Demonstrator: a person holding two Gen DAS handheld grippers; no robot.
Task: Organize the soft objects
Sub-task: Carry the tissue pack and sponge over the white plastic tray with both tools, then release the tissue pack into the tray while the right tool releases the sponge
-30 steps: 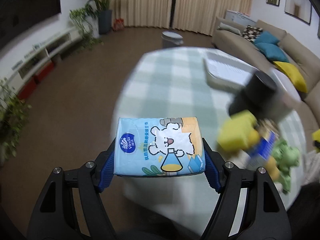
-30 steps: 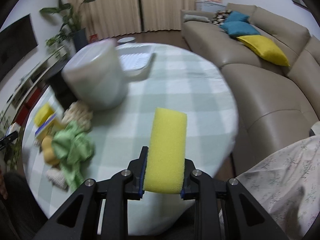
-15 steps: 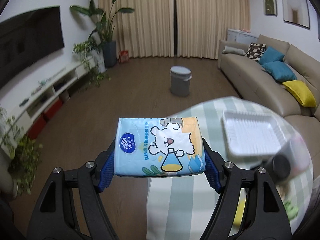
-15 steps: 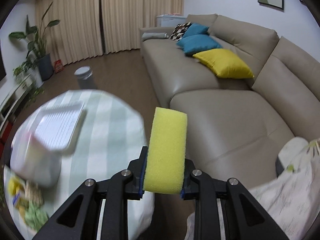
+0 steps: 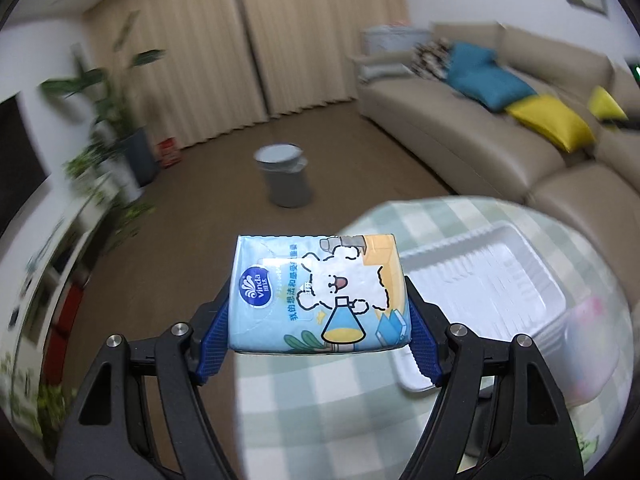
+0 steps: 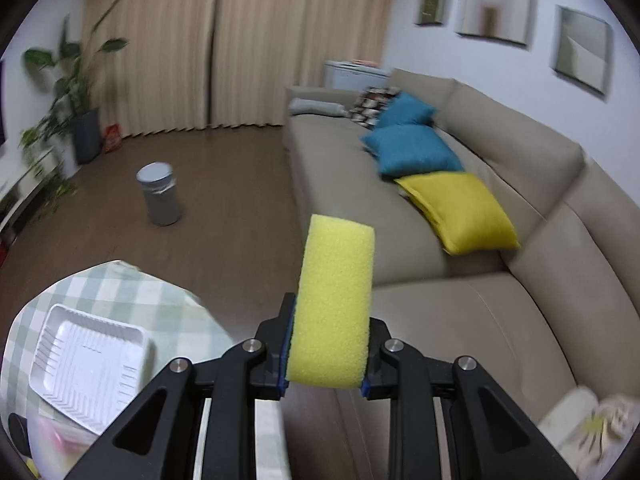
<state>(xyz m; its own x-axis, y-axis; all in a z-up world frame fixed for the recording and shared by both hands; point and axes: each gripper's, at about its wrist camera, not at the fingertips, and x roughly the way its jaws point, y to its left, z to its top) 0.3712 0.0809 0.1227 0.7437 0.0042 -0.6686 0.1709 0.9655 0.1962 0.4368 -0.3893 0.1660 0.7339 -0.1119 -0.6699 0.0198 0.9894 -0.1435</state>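
My left gripper (image 5: 319,334) is shut on a light-blue tissue pack (image 5: 318,294) printed with a white bear and a flask; its blue pads press both short ends. The pack hangs over the near edge of a round table with a green checked cloth (image 5: 352,408). A white ribbed foam tray (image 5: 484,292) lies on that table just right of the pack. My right gripper (image 6: 325,356) is shut on a yellow sponge (image 6: 336,304), held upright. It hangs above the brown floor, off the table's right edge. The same tray (image 6: 88,360) shows at lower left in the right wrist view.
A beige sofa (image 6: 500,280) with blue (image 6: 412,148) and yellow (image 6: 460,208) cushions runs along the right. A grey bin (image 5: 286,176) stands on the wooden floor ahead. Potted plants (image 6: 76,92) and a low white shelf sit at the left by the curtains. A blurred translucent container (image 5: 588,344) rests beside the tray.
Both grippers rose and swung away from the toy pile on the table. The left now faces the tray and floor, the right the sofa. Both grips are unchanged.
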